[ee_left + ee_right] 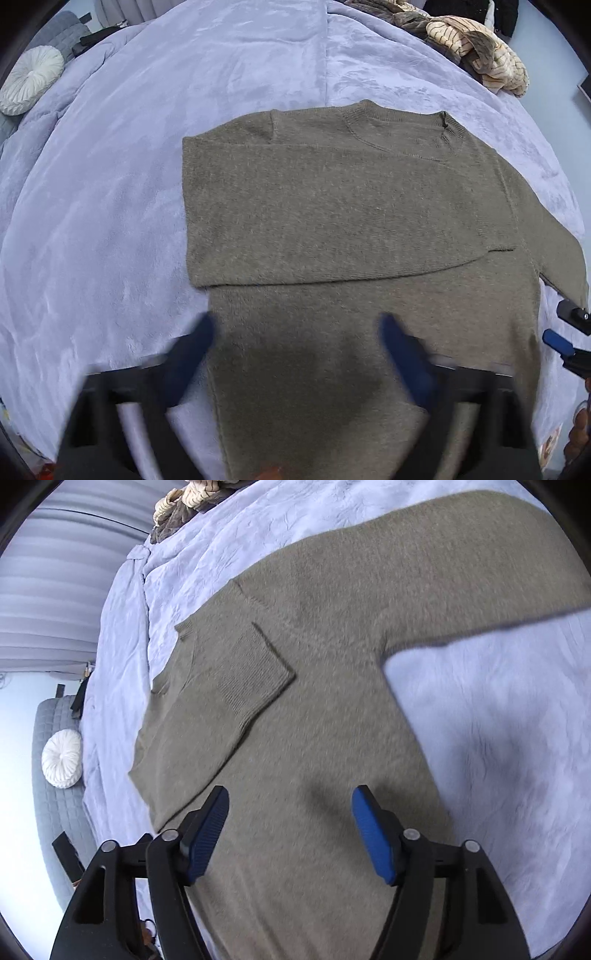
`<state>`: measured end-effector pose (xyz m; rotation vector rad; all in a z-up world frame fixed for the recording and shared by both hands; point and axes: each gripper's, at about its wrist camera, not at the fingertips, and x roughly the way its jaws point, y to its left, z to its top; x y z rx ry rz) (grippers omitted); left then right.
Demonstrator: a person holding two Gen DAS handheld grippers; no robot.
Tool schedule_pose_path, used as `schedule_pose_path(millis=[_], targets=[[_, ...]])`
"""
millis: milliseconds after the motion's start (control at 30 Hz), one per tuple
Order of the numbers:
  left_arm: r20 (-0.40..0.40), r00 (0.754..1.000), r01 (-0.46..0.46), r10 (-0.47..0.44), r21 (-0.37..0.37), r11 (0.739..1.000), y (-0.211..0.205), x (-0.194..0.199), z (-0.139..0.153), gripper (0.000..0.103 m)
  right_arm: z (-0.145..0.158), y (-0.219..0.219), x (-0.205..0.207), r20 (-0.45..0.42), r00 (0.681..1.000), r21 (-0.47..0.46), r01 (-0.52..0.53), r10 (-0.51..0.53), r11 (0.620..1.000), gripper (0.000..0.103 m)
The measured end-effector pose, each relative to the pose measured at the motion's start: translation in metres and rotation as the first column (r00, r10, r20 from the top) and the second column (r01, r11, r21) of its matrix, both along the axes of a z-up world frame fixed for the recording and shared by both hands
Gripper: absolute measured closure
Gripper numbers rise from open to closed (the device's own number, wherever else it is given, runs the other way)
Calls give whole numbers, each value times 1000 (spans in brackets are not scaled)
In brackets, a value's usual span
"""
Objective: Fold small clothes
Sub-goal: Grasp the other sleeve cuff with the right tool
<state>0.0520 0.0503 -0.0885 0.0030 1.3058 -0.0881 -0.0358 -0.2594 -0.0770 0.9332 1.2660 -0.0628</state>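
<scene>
Our left gripper (295, 354) hovers with its blue fingers (402, 354) spread wide and empty over the lower body of an olive knit sweater (332, 206). Our right gripper (290, 827) is equally wide open and holds nothing, low over the same knit.

The sweater lies flat on a lavender bed cover (110, 184). One sleeve (314, 221) is folded across the chest; the other sleeve (480, 554) stretches outward.

We judge the thick knit could bunch or drag the folded sleeve loose if pinched in one layer.

Its long axis runs away from the left camera, collar (402, 122) farthest, hem nearest.
</scene>
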Motion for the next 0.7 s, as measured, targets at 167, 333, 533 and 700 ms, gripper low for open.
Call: schedule_pose_path(millis=[167,333,533,700], targets=[[-12,999,44,-43,44,998,-16,-10,1,1,-1,-1,-13,-4,1000,28,-16,16,999,21],[-36,999,42,-39,106,994,-30,-13,-11,1,-11,-20,-28,-24,1000,37,15,-14,999,21],[-112,992,70,-61,80,994,-62,-16,-31,1,-20,-72,-49,-23,993,43,120,-120,992,21],[-104,989,114,-107,66,991,-102,-19,-30,1,-20,-146,-69,34,951,37,306,-307,951,21]])
